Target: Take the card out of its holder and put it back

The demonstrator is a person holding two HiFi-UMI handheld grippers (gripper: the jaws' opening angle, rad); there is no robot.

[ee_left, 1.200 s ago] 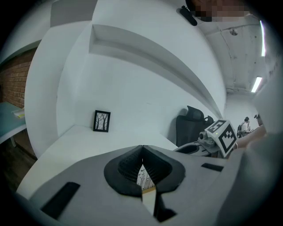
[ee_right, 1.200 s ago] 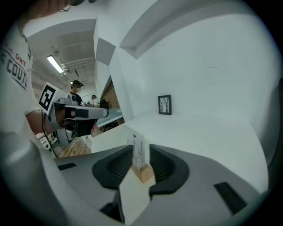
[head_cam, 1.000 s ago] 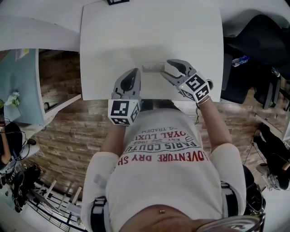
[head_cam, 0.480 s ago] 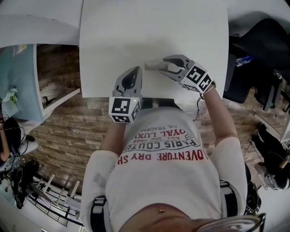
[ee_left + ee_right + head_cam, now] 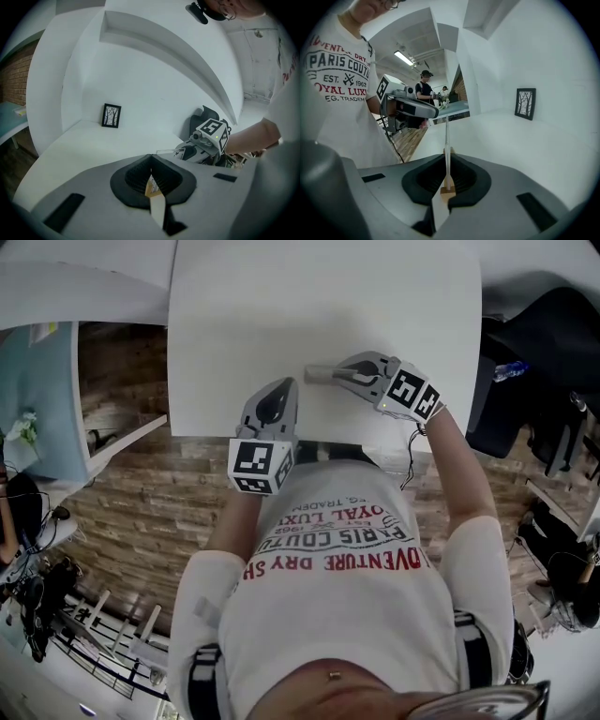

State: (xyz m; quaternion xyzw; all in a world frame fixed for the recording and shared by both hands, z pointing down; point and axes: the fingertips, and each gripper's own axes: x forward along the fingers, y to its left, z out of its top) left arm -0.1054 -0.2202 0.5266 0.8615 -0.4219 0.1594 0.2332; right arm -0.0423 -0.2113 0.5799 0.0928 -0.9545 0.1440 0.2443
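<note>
1. since the card (image 5: pixel 153 188) is in the left gripper (image 5: pixel 279 397) and the holder (image 5: pixel 323 374) is in the right gripper (image 5: pixel 356 377), near each other but not touching, i judge the step in hand is the return: card goes back in the holder.
2. to do it well: line the card's edge up w/ the holder's slot, keep both flat pieces in one plane, slide slow.
3. the holder is thin & clear, so its mouth is hard to see. the left gripper view helps, as the holder shows there to the far right of the card.
4. hold the right grip steady and don't pinch over the slot mouth, or the card prob won't enter. which end is open i can't tell.
5. left gripper: jaws pressed together on the card, which lies edge-on between the pads, mostly inside them. it touches nothing else.
6. right gripper: jaws pressed together on the holder, seen edge-on, sticking out past the tips to the left. there's a small tan bit at the pinch; can't tell what it is.
7. places: both grippers are over the near part of the table (image 5: pixel 281 315), w/ the left one at the near edge and the holder far-right of it. can't tell if the holder touches the table.
</note>
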